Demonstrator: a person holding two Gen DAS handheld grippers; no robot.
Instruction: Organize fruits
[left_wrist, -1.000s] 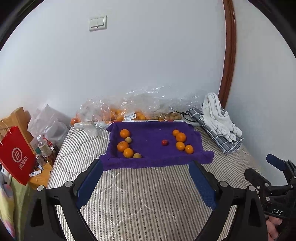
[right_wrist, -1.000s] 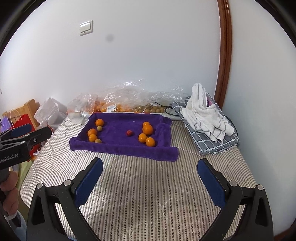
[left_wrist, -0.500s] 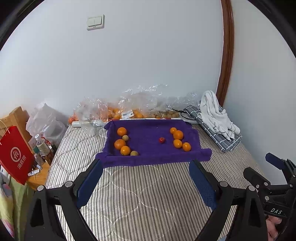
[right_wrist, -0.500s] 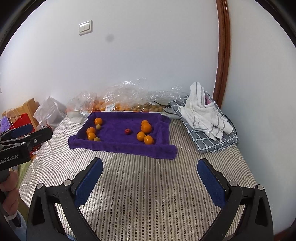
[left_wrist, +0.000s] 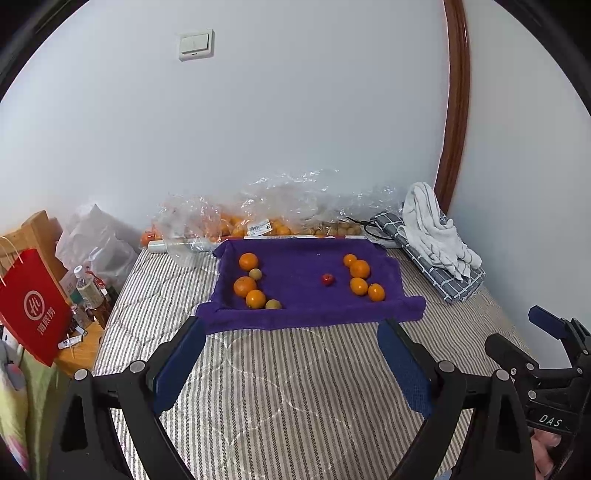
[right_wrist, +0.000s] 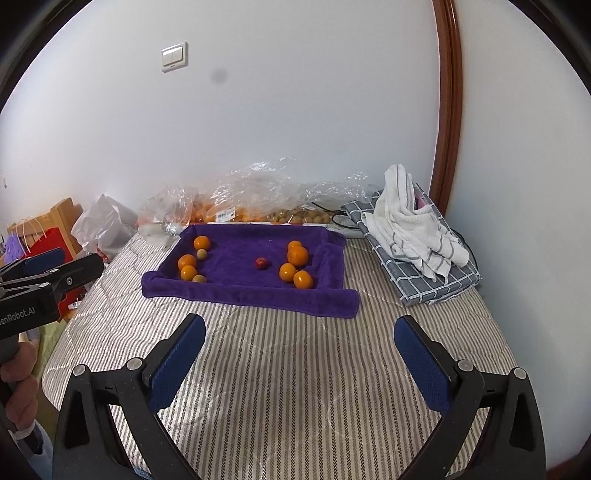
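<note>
A purple towel (left_wrist: 295, 317) (right_wrist: 243, 293) with raised edges lies on the striped mattress. On its left lie three oranges (left_wrist: 245, 286) (right_wrist: 187, 262) and two small brown fruits (left_wrist: 273, 305). On its right lie several oranges (left_wrist: 359, 268) (right_wrist: 297, 256). A small red fruit (left_wrist: 327, 279) (right_wrist: 261, 263) sits in the middle. My left gripper (left_wrist: 291, 354) is open and empty, just short of the towel's near edge. My right gripper (right_wrist: 299, 354) is open and empty, further back over the mattress.
Clear plastic bags of fruit (left_wrist: 258, 218) (right_wrist: 258, 199) lie along the wall behind the towel. A white towel on a checked cloth (left_wrist: 436, 236) (right_wrist: 413, 232) lies at the right. A red paper bag (left_wrist: 31, 310) and bottles stand off the mattress's left edge.
Both grippers have drawn back slightly from the towel; the fruit appear a little smaller and further off. Nothing on the towel has moved.
</note>
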